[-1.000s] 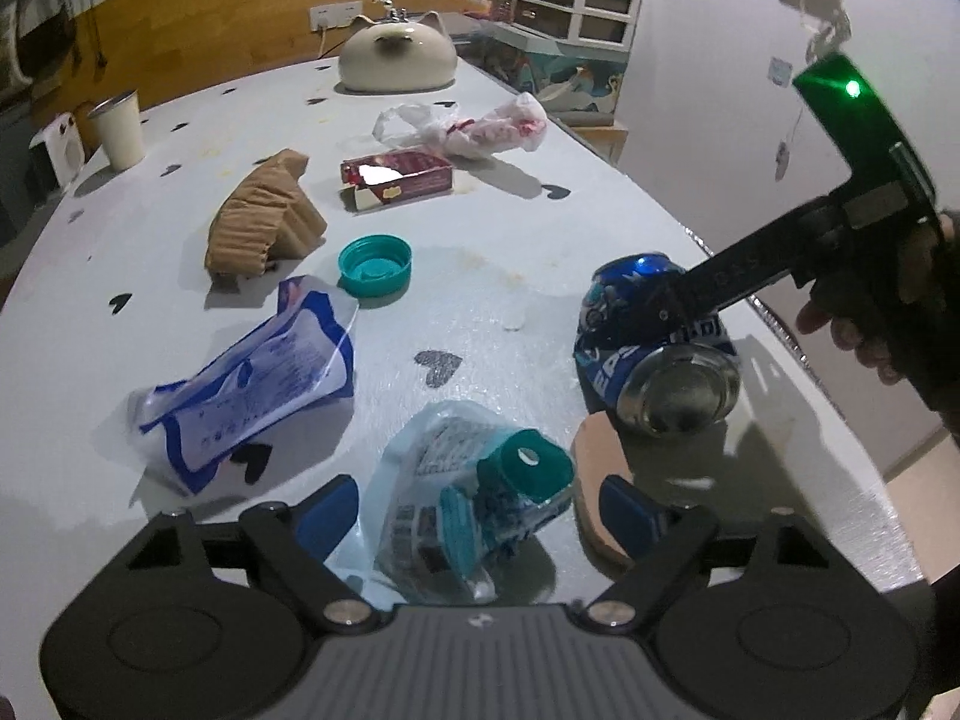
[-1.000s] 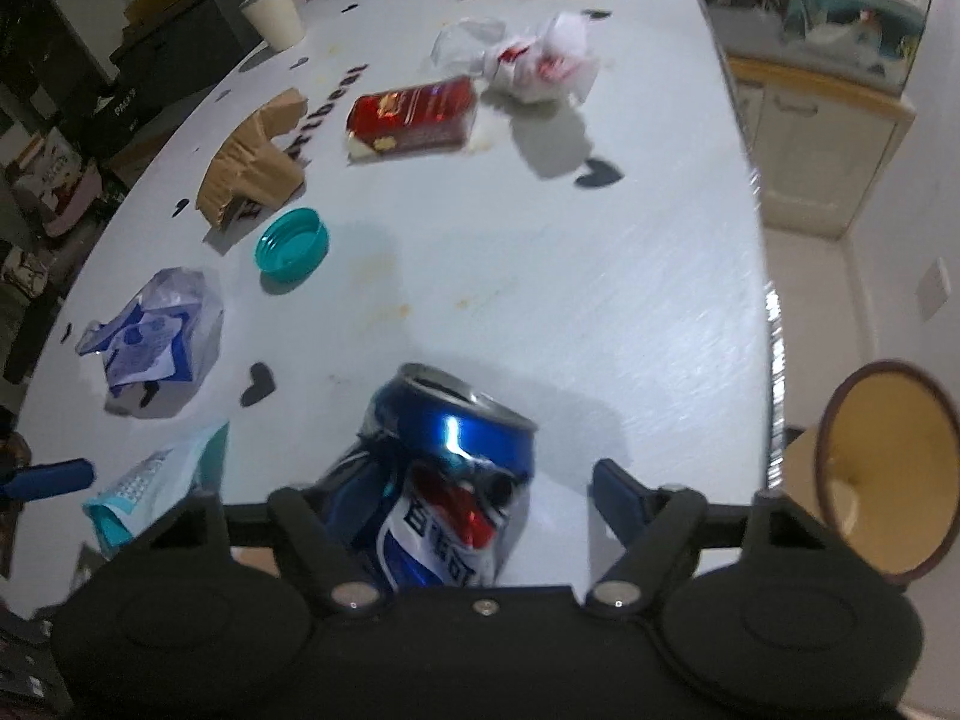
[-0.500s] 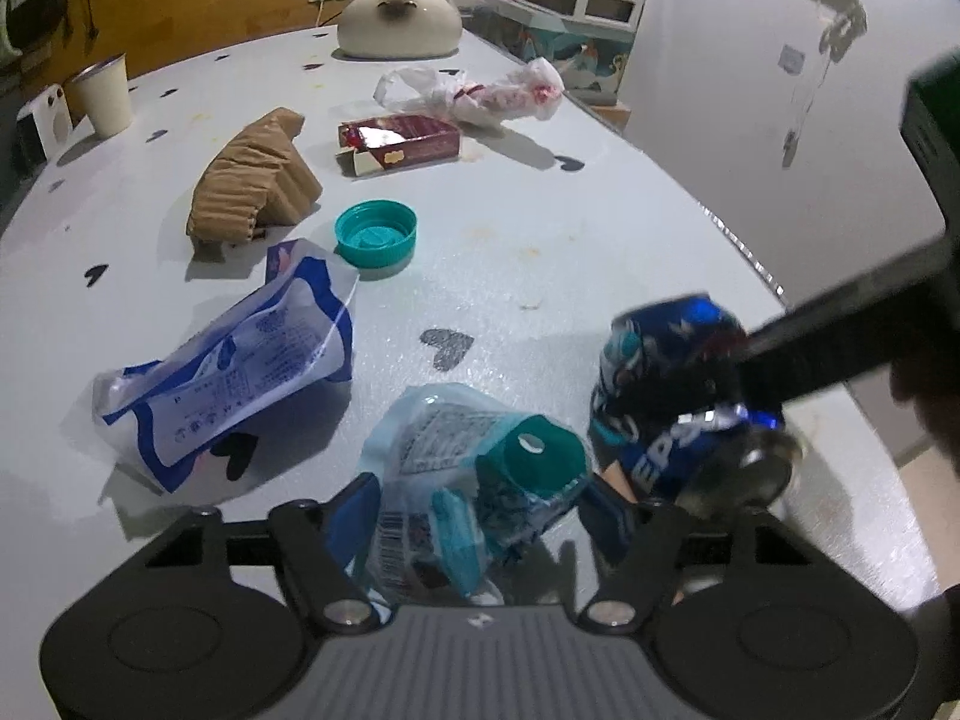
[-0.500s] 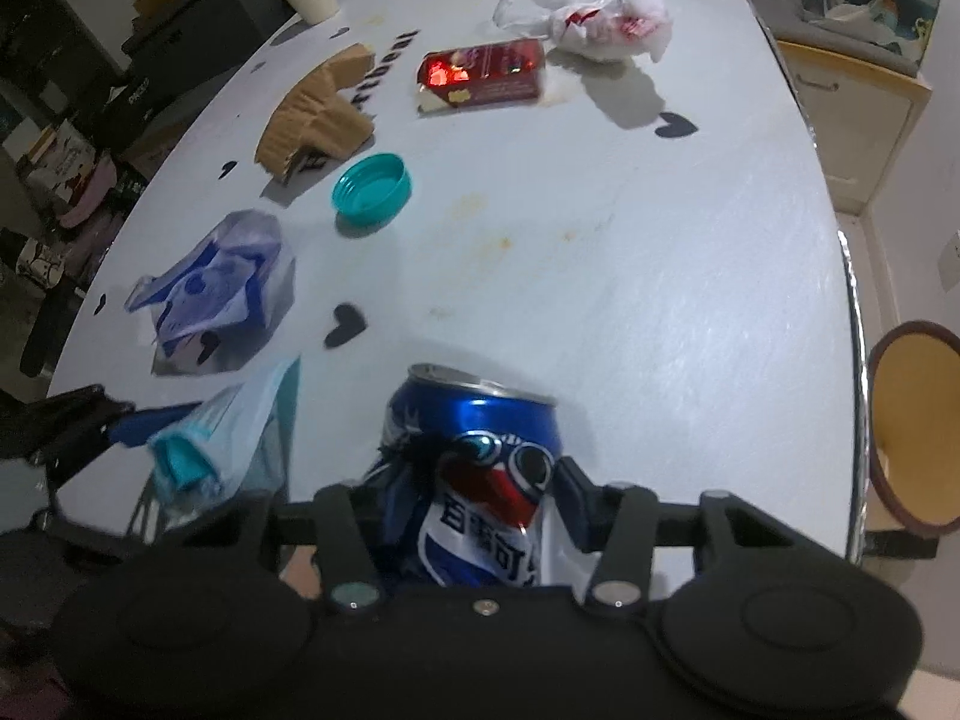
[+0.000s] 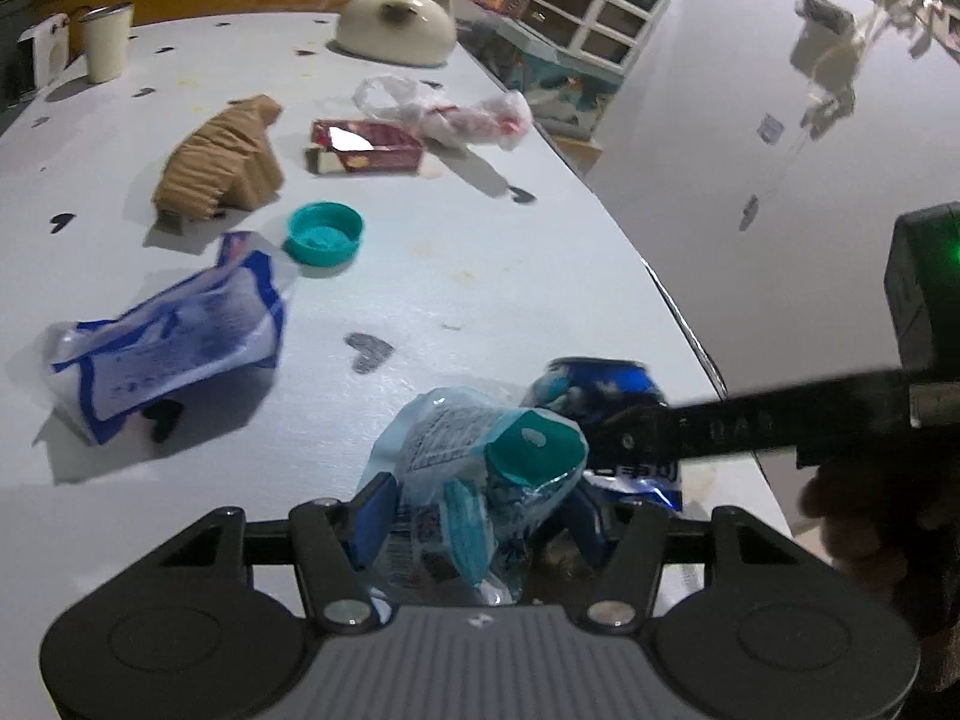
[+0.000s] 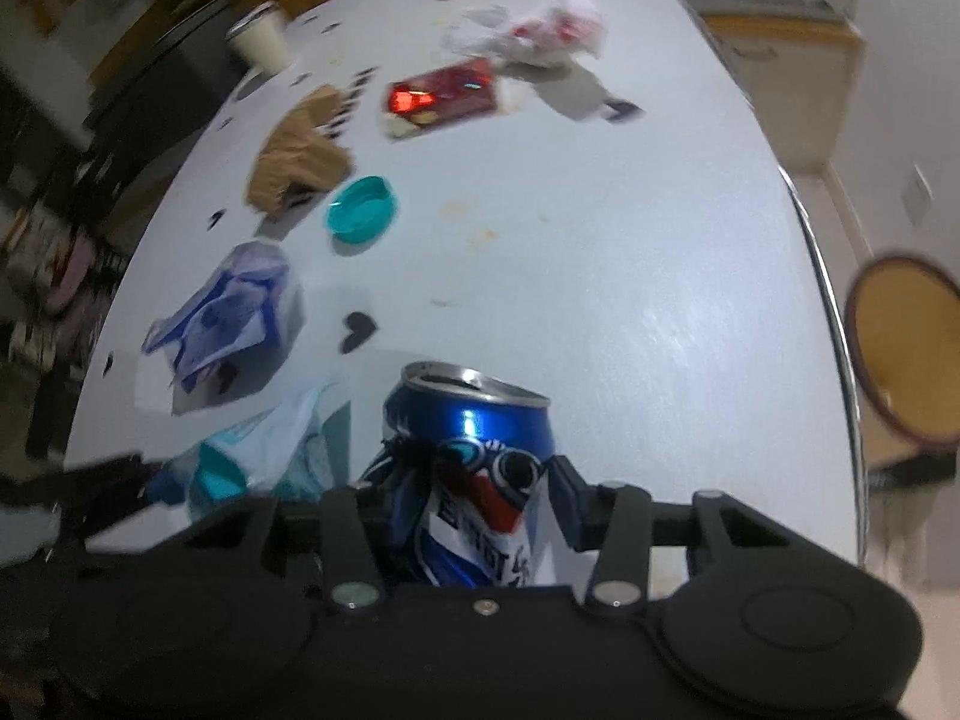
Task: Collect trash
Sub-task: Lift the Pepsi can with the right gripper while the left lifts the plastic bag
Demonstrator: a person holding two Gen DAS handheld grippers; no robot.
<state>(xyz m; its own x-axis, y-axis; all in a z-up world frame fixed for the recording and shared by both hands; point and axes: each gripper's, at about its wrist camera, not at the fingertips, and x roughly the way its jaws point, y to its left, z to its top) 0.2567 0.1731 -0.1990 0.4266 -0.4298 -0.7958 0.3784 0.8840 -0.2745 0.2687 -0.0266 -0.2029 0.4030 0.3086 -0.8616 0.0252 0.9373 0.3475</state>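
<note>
Holding two pieces: our left gripper (image 5: 474, 516) is now pinching one pouch (image 5: 474, 480), our right gripper (image 6: 462, 498) squeezing one can (image 6: 468, 450) beside it, both lifted closer above the table (image 6: 600, 276).

Dim room, cool overhead light; the table (image 5: 480, 276) gleams, glare burns on the red box (image 5: 366, 147), shadows sprawl leftward, fisheye edges bend, right view smears.

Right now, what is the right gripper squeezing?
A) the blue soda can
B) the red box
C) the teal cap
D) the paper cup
A: the right gripper has its fingers closed on either side of the dented blue soda can, in the right wrist view.
</note>
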